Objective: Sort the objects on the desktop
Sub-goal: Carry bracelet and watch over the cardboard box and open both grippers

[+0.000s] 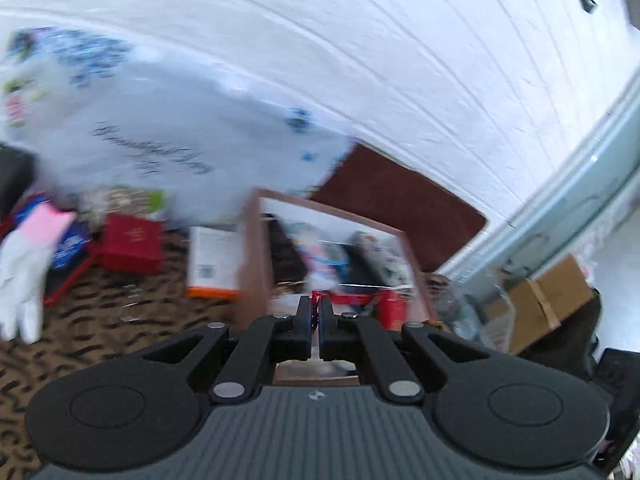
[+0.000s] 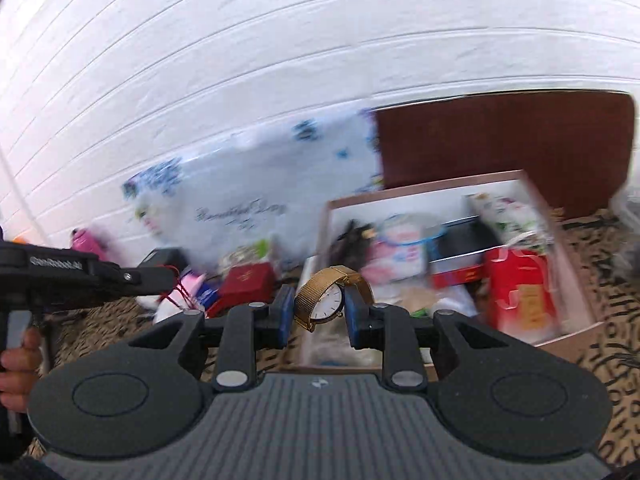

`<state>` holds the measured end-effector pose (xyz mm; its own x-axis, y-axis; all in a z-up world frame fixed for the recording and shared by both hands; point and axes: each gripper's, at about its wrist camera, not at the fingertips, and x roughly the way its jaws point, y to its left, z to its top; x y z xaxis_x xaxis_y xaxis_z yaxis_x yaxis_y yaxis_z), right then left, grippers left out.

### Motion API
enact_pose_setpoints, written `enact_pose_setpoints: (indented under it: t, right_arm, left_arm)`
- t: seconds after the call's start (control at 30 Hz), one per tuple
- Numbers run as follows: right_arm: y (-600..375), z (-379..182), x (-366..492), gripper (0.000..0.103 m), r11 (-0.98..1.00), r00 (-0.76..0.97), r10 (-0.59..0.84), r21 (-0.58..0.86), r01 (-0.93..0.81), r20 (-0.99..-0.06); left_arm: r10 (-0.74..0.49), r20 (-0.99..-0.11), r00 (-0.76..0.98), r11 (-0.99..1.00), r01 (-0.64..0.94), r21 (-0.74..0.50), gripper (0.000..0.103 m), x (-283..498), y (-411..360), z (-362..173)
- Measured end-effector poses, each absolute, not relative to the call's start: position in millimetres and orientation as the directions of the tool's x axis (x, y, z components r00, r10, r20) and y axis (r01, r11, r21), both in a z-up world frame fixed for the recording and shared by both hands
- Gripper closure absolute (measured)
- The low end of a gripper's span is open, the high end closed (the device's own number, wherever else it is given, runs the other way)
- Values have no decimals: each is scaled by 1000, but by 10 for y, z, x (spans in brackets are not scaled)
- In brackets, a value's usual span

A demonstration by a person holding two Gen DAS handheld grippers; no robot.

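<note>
My right gripper [image 2: 318, 300] is shut on a gold mesh-band watch [image 2: 326, 298] with a white dial, held in the air in front of an open cardboard box [image 2: 576, 280] full of packets and small boxes. My left gripper [image 1: 316, 310] is shut on something thin and red [image 1: 315, 304], a string or tag, over the near edge of the same box [image 1: 252, 248]. In the right wrist view the left gripper [image 2: 168, 274] shows at the left with red string [image 2: 178, 292] hanging from its tip. Both views are motion-blurred.
A large white plastic bag with blue print [image 1: 160, 136] leans on the white wall. A red gift box [image 1: 132, 244], an orange-edged white box [image 1: 212, 260] and a white glove [image 1: 24, 272] lie on the leopard-print cloth [image 1: 100, 320]. A brown board [image 2: 504, 140] stands behind the box.
</note>
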<state>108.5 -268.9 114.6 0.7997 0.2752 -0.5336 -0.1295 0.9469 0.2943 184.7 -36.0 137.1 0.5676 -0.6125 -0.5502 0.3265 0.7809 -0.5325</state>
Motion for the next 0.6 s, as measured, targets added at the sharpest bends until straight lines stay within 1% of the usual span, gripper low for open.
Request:
enact_pose_setpoints:
  t: [0.13,0.3,0.43,0.6]
  right_arm:
    - [-2939,1121,1099,78,956,816,222,283,-76,-533]
    - [-3156,1120,1159,78,963,830,178,268,-36,-528]
    - [-3284,1095,1240,78,965,834,150,263,-6,-530]
    - [-3415,942,1418,78,968,818,120,248,29,-562]
  left_arm:
    - [-661,-550,510,749,401,-528,103,2017,-748,1422]
    - [-686,-576,444,727,428,-537,103,2277,-1171,1354]
    - [-692,-601,399,719,455,-526,103,2424,-1479,1264]
    - [-675,-649,352,728,460,-508,103,2572,-1739,1058]
